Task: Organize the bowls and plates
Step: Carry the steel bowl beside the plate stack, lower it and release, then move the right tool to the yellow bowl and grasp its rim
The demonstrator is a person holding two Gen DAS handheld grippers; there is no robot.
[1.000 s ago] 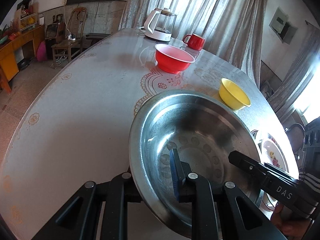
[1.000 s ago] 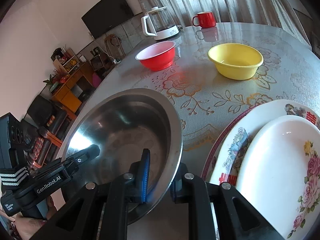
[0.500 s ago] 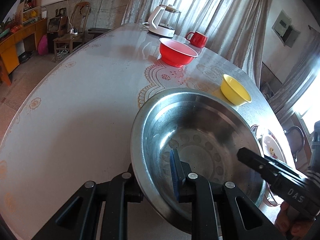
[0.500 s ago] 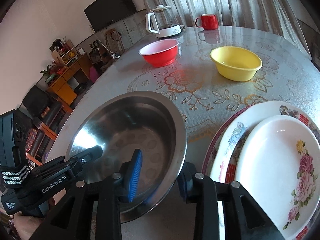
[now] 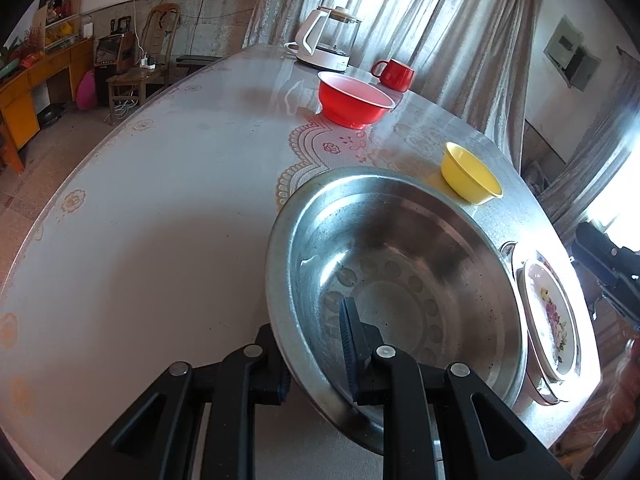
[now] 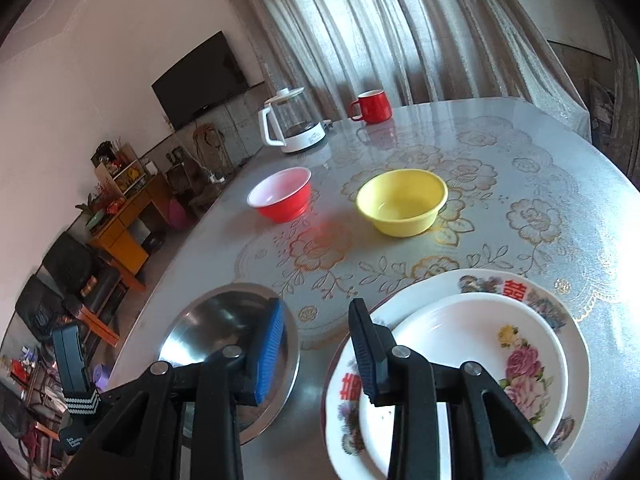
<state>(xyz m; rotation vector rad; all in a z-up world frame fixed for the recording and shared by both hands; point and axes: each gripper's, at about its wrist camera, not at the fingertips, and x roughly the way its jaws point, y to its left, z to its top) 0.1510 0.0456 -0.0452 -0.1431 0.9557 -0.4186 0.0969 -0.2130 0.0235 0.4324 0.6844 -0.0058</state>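
My left tool pinches the basin; right tool spread, empty. Plates stacked; red bowl and yellow bowl remain loose.

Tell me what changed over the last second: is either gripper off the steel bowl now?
The right gripper let go: its jaws have just been opening, nothing is between them, and it has lifted up and back off the steel bowl. The left gripper stays clamped on the bowl's near rim. Red bowl, yellow bowl and stacked plates are where they were.
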